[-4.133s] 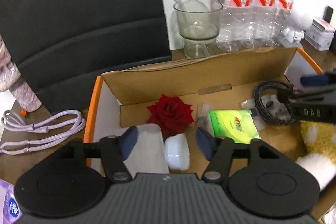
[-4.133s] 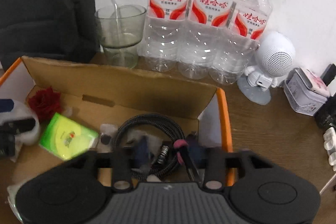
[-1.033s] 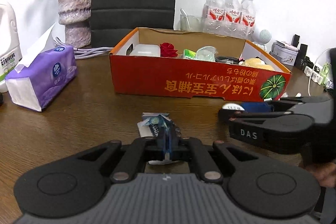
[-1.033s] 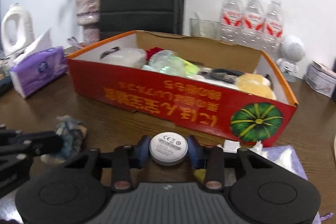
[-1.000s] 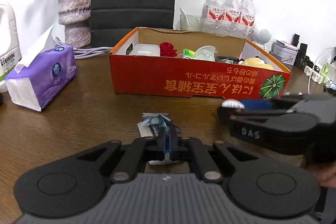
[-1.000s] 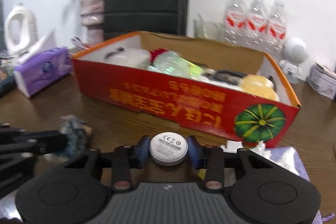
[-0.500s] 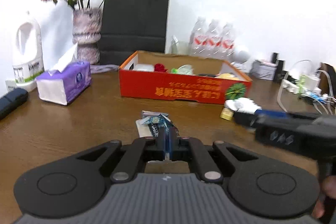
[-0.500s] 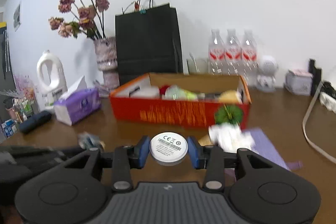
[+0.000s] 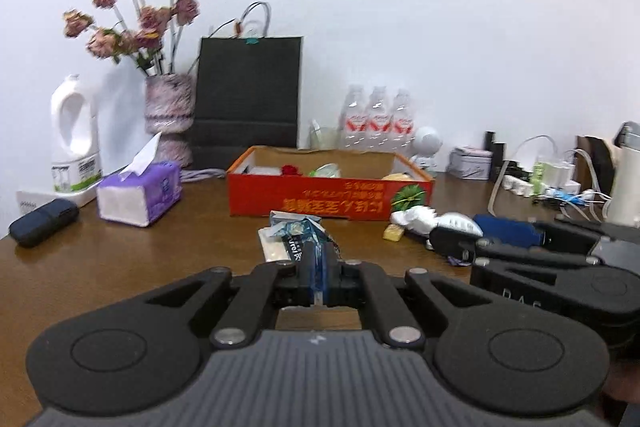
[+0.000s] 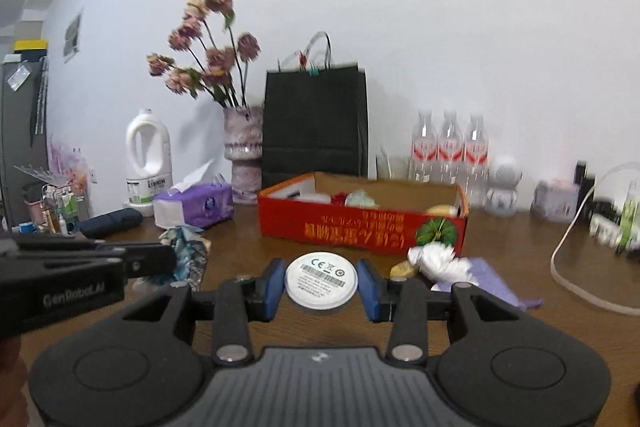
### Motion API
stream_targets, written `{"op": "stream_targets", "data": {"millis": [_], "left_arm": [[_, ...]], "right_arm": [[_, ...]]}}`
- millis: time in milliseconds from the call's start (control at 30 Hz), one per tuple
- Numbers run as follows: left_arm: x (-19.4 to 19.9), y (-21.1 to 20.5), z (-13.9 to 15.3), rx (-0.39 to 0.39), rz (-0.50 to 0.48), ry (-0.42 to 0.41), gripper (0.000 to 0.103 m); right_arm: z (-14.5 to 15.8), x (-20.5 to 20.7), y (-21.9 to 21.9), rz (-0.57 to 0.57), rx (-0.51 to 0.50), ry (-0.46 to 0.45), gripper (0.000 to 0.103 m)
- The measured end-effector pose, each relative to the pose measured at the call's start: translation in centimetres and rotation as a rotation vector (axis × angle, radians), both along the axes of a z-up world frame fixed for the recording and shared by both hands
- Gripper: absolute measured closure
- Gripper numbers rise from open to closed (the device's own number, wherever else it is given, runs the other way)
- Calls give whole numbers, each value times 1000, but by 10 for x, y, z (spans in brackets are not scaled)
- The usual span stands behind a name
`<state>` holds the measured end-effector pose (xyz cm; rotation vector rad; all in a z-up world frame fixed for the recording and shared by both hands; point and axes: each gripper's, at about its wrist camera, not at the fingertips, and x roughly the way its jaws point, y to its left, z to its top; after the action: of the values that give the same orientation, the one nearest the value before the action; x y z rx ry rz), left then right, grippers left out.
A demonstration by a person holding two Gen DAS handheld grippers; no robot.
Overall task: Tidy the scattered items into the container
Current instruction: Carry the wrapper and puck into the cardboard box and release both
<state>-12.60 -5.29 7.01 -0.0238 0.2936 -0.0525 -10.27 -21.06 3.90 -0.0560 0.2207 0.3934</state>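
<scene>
We note a glossy brown wood-grain table point(image 9: 120, 259). The box point(image 10: 360, 223) is printed cardboard, raw brown inside. A smooth white plastic disc point(image 10: 321, 279) carries a printed label. The packet point(image 9: 298, 239) is crinkled glossy foil. The bag point(image 9: 248, 95) is matt black paper.

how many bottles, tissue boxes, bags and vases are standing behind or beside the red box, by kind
clear water bottles: 3
white jug bottle: 1
purple tissue box: 1
black paper bag: 1
vase with dried flowers: 1
total: 7
</scene>
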Motion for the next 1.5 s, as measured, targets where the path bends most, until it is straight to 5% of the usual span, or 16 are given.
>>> {"op": "stream_targets", "data": {"millis": [133, 400, 633, 767, 933, 1133, 1200, 1233, 1267, 1300, 1367, 1500], "left_arm": [[1, -1, 3, 0, -28, -22, 99], [53, 13, 8, -39, -48, 4, 99], [185, 21, 49, -3, -110, 36, 99], [295, 24, 59, -90, -189, 186, 99], [410, 39, 35, -128, -170, 349, 99], [460, 29, 0, -54, -157, 464, 97], [467, 27, -8, -48, -150, 481, 80], [469, 26, -11, -46, -155, 492, 58], [469, 26, -11, -39, -168, 494, 51], [466, 27, -8, -30, -183, 487, 50], [460, 30, 4, -20, -192, 472, 50], [451, 40, 33, 13, -151, 486, 41]], "right_arm": [[9, -5, -7, -37, 10, -46, 65], [16, 36, -8, -42, 23, 1, 65], [50, 150, -26, -15, 163, 95, 65], [74, 244, -27, 1, 204, 210, 65], [62, 364, 8, -28, 26, 424, 65], [11, 443, 38, -85, -168, 673, 65], [-4, 452, 42, -94, -189, 728, 65], [-9, 455, 45, -94, -202, 742, 64], [-11, 455, 46, -90, -213, 747, 60], [-13, 455, 48, -87, -222, 751, 46], [-8, 451, 48, -75, -217, 747, 35], [21, 448, 38, -83, -180, 720, 27]]}}
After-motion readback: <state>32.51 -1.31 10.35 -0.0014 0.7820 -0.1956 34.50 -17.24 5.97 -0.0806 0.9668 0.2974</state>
